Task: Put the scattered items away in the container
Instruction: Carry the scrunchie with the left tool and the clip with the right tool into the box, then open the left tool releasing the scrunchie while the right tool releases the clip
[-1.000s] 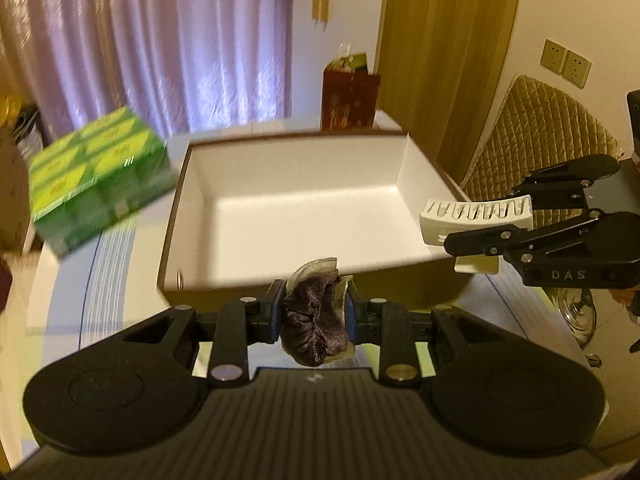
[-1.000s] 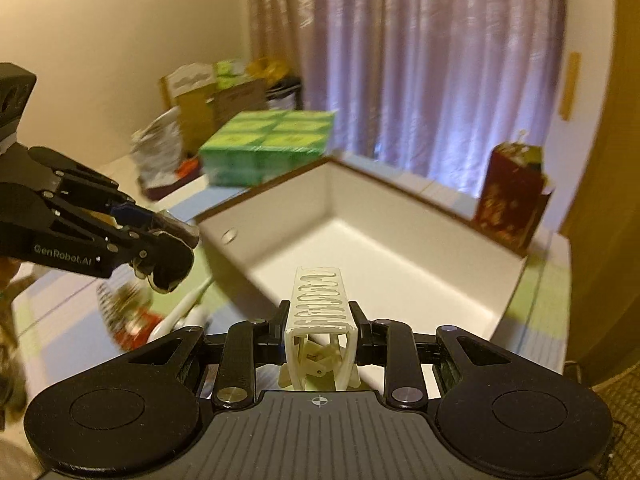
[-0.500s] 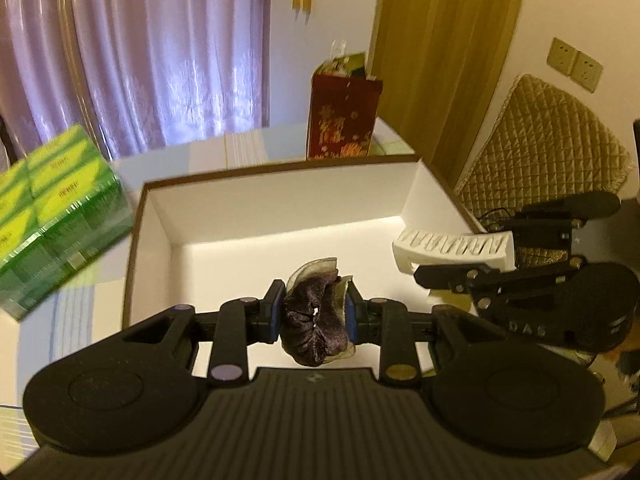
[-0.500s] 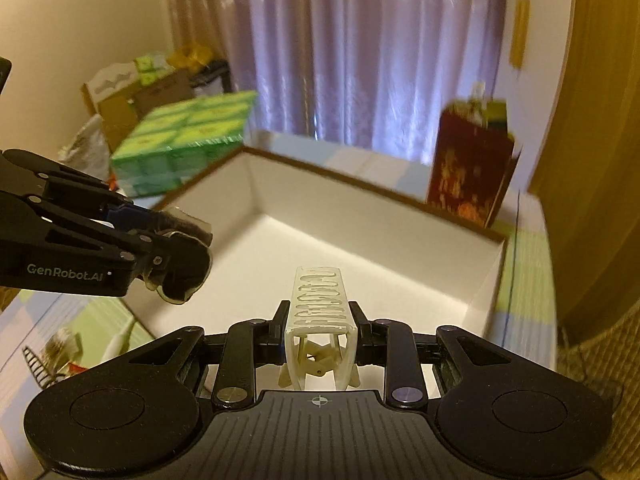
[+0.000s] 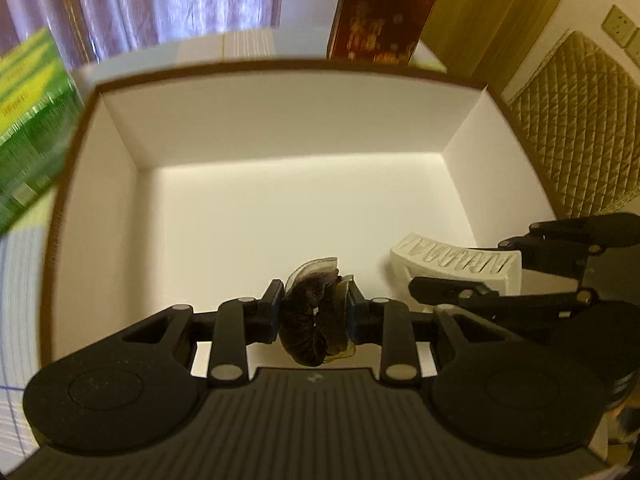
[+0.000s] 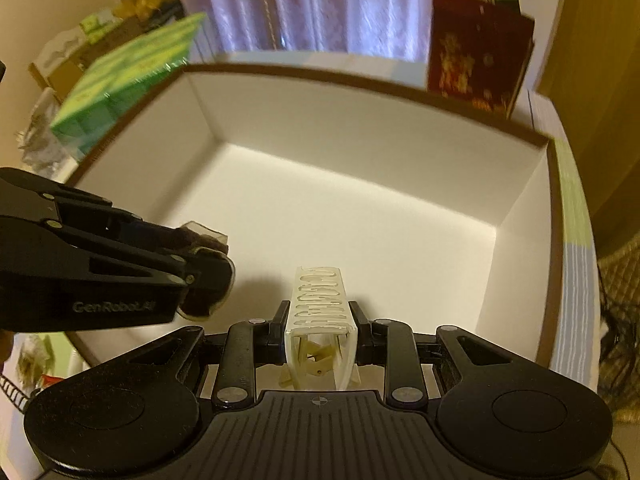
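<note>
Step in hand: the carrying is at its end and the release comes next, in my judgement; both grippers hang over the open box with an item each, and nothing lies on the box floor that I can see.
Left gripper (image 5: 312,317): closed tightly on a dark velvet scrunchie (image 5: 310,322), which bulges out above and below the pads; some clear wrapping sits around it.
Right gripper (image 6: 320,330): closed on a white hair clip (image 6: 320,300), held by its two long sides with the slotted back facing up; the beige teeth show underneath.
Container: a box (image 5: 280,128) with white inner walls and a brown rim, standing on the tabletop (image 6: 576,240). Its floor looks bare in both views.
Position of the items: both are above the near part of the box, inside the line of its rim, not touching the floor as far as I can tell. The two grippers are just beside each other, the clip to the right of the scrunchie.
Next move: open each gripper so that the item drops onto the floor of the box; a little lowering first would make the fall softer.
Care needed: the scrunchie is soft and may cling to a pad, so the gripper should open wide.
Surroundings: a green carton (image 6: 128,80) stands left of the box and a dark red bag (image 6: 476,64) behind it.
</note>
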### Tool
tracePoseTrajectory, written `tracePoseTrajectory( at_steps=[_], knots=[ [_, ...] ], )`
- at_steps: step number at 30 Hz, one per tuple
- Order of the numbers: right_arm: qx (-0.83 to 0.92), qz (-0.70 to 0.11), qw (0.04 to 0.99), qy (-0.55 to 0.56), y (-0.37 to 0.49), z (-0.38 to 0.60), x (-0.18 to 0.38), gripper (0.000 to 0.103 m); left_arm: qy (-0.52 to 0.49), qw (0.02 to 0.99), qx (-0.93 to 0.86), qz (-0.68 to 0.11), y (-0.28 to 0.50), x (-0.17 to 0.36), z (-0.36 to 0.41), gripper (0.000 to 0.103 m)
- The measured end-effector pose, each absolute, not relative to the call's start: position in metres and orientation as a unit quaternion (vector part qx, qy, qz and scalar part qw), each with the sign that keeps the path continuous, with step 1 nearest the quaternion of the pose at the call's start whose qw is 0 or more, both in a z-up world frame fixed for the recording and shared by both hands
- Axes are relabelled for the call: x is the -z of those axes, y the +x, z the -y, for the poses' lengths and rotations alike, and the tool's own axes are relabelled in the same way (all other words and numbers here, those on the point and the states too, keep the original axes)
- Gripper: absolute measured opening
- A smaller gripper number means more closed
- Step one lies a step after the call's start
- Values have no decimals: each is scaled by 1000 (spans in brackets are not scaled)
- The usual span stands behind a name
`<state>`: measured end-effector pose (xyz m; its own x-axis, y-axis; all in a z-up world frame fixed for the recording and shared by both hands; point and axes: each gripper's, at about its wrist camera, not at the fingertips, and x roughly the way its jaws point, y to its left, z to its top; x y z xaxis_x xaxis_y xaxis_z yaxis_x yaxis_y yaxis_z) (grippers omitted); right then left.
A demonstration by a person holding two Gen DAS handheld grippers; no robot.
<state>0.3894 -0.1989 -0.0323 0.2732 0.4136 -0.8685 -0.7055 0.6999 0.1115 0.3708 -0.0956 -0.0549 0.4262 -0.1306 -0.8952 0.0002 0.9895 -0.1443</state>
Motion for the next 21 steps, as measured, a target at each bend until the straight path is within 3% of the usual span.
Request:
tracePoseTrajectory(
  at_steps=[7, 10, 21],
  knots=[
    [-344, -499, 779, -160, 390, 200, 37, 30, -89, 824, 31, -559, 376, 67, 96, 42],
    [-344, -502, 777, -163, 389, 198, 37, 30, -92, 824, 24, -558, 376, 63, 92, 55],
    [-351, -497, 772, -185, 383, 186, 33, 31, -95, 830, 14, -549, 369, 50, 85, 61]
  ],
)
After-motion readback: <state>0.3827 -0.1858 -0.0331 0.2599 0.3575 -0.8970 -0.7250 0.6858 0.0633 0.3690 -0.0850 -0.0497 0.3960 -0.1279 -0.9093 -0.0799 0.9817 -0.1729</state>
